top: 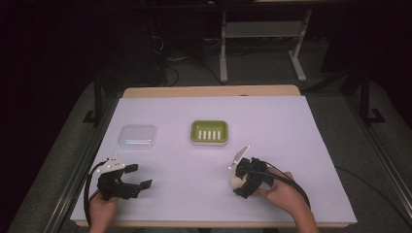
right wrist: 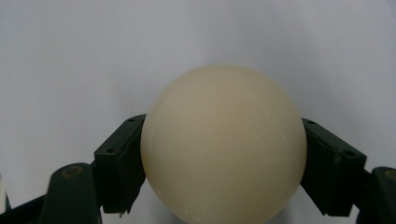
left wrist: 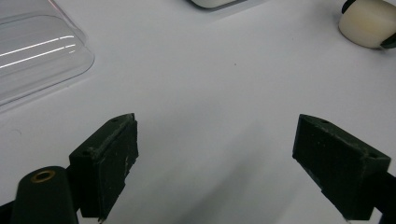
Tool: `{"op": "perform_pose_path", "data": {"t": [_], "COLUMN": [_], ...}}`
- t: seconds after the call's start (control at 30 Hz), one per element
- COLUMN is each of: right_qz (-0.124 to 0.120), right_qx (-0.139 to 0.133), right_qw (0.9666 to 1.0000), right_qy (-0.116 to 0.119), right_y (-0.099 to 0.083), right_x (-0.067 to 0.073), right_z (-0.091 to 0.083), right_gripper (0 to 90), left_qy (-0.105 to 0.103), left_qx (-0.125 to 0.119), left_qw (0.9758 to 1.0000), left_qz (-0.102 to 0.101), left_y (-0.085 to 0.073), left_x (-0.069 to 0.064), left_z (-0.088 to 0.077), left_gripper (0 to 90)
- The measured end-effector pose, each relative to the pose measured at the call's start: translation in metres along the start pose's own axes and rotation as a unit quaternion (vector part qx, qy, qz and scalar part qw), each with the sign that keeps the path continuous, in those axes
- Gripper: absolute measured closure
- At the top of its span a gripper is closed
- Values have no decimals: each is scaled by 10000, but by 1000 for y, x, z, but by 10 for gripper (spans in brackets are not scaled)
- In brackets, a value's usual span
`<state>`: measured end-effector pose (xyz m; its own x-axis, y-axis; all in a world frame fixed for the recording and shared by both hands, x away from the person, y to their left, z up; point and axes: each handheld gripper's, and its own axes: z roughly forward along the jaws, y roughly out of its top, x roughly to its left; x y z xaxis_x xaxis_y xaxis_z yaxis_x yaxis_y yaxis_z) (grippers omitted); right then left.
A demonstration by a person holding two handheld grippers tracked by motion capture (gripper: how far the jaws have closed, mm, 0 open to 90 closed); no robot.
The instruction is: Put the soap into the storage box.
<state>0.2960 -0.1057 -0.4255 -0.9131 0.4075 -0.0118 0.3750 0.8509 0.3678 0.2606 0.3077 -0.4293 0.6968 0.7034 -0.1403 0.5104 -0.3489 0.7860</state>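
Note:
A cream, rounded soap bar [right wrist: 224, 144] sits between the two black jaws of my right gripper [right wrist: 223, 161], which is shut on it. In the high view that gripper [top: 241, 184] holds the soap [top: 234, 180] low over the white sheet, near the front right. The left gripper view catches the same soap [left wrist: 366, 23] at its top right corner. My left gripper [top: 139, 176] stands open at the front left, its jaws [left wrist: 217, 158] wide apart over bare sheet. A green soap dish [top: 194, 131] with white slots rests mid-table.
A clear plastic lid [top: 138, 136] lies left of the dish, just beyond my left gripper [left wrist: 32, 56]. The white sheet [top: 272, 126] covers the wooden table. Dark floor, cables and a desk frame lie beyond the far edge.

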Motion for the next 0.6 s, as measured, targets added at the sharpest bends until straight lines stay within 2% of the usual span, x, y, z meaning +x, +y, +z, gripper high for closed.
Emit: {"op": "perform_pose_path", "data": {"t": [0.6], "right_qz": [6], "right_qx": [-24], "right_qw": [10000], "right_qy": [45], "right_y": [-1], "right_x": [-2], "right_z": [-1], "right_gripper": [236], "left_qy": [6], "left_qx": [-4], "left_qw": [10000], "left_qz": [-1], "left_y": [0], "left_x": [0], "left_z": [0], "left_gripper": [136]}}
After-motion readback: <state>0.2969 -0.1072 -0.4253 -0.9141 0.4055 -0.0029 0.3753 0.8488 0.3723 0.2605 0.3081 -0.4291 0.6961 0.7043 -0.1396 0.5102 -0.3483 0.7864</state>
